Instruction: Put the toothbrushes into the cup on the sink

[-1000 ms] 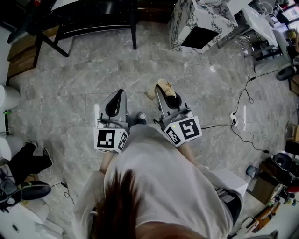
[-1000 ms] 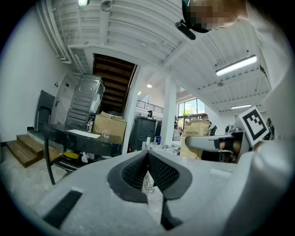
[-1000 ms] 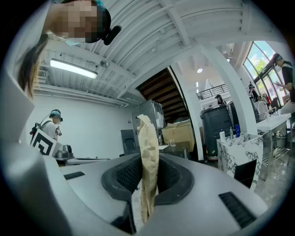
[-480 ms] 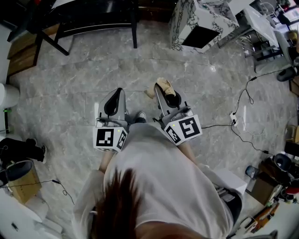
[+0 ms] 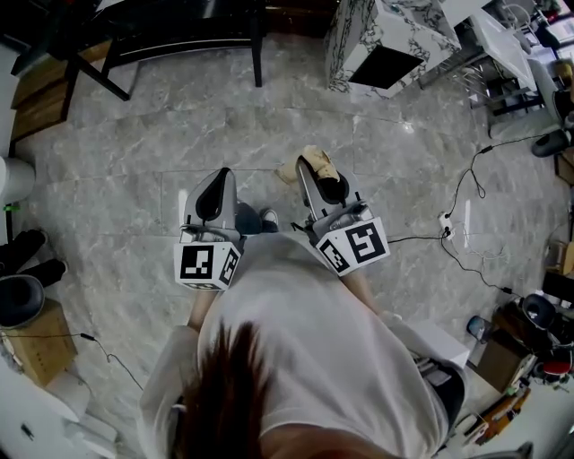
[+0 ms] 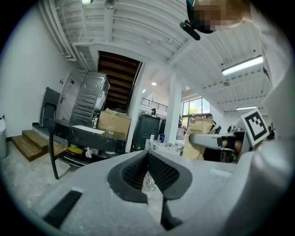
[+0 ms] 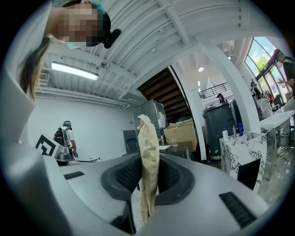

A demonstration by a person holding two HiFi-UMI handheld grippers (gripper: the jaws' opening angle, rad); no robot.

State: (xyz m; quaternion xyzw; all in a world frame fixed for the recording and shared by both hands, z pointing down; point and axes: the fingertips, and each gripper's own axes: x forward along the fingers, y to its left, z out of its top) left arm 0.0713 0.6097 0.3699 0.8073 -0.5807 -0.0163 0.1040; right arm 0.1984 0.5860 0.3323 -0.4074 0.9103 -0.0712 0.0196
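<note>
Right gripper view: right gripper (image 7: 148, 160) is clamping a beige crumpled strip (image 7: 148, 138). Its jaws are sitting only slightly apart, with the black cross-hatched pads (image 7: 123, 176) pressing both flat sides. The strip is standing upright and poking above the jaw tips. It's wrinkled and matte; cloth or paper, can't tell.

Left gripper view: left gripper (image 6: 147, 156) is sitting closed, pad tips touching, nothing between them. Same black gridded pads, set in smooth grey moulded shells.

Head view: both grippers are pointing toward frame top at mid-frame, side by side. The strip is sticking out of the right one's nose. Black-and-white marker cubes (image 5: 204, 264) are riding on their near ends. A glossy grey veined stone floor (image 5: 134, 188) is lying underneath.

A white marble-patterned cabinet (image 5: 395, 27) is standing at top, right of centre, well apart from both grippers. Whether it's carrying the sink, can't tell. The toothbrushes and cup are too small to make out in any view.
</note>
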